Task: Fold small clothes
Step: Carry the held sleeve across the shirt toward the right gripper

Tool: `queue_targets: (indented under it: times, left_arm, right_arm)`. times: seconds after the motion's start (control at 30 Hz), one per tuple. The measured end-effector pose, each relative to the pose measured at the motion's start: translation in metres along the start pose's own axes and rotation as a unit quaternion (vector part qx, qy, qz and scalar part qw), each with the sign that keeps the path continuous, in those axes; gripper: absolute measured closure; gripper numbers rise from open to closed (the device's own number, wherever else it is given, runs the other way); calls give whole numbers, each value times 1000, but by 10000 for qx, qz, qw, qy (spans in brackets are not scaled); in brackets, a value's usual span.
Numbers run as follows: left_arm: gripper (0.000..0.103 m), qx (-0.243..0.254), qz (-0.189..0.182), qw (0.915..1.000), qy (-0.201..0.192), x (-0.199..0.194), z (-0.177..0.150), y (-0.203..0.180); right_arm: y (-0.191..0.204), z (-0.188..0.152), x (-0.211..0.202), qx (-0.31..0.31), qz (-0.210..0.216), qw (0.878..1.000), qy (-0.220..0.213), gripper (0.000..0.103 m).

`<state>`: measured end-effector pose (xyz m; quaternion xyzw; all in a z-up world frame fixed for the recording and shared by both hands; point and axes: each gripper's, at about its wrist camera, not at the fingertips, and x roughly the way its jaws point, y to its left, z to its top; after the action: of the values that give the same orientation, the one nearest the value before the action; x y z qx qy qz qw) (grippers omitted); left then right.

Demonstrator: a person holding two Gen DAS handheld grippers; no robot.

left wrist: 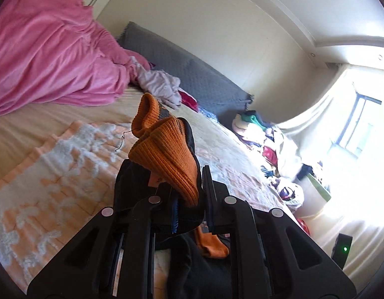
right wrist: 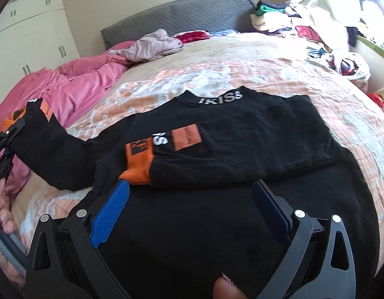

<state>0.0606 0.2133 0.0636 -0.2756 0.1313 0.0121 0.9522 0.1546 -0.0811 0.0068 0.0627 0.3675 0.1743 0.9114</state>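
While the left gripper [left wrist: 189, 196] clenches an orange cuff [left wrist: 164, 154] at nine o'clock, the right gripper [right wrist: 192, 209] hovers released over the black sweater [right wrist: 216, 154] mid-bed [right wrist: 241, 57]; a loose pinch could drop the sleeve askew.

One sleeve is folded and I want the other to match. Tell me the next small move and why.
Probably carry the left gripper, shut on the orange cuff, across the black sweater and lay that sleeve over the chest. The other sleeve already lies folded across the body, while this one is lifted out to the side. The right gripper hovers open, holding nothing.
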Motion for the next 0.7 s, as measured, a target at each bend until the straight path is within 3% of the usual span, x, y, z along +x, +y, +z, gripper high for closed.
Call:
queue_targets:
  times: [0.17, 0.3, 0.53, 0.67, 0.7]
  left_arm:
    - [94, 281, -393, 9980, 409, 15, -22, -22]
    - [94, 572, -484, 9942, 771, 31, -38, -33]
    - [93, 979, -682, 9821, 1458, 48, -65, -49]
    - [86, 1054, -900, 9721, 1894, 58, -83, -55]
    - [77, 1128, -915, 9702, 1940, 58, -86, -58]
  right_arm:
    - [-16, 3, -4, 273, -192, 9994, -44, 5]
    - [-29, 5, -6, 449, -465, 9979, -47, 5]
    - [-58, 4, -7, 852, -792, 9932, -5, 5]
    - [-67, 4, -7, 954, -794, 9922, 99, 5]
    - [-68, 3, -9, 967, -794, 9921, 101, 5]
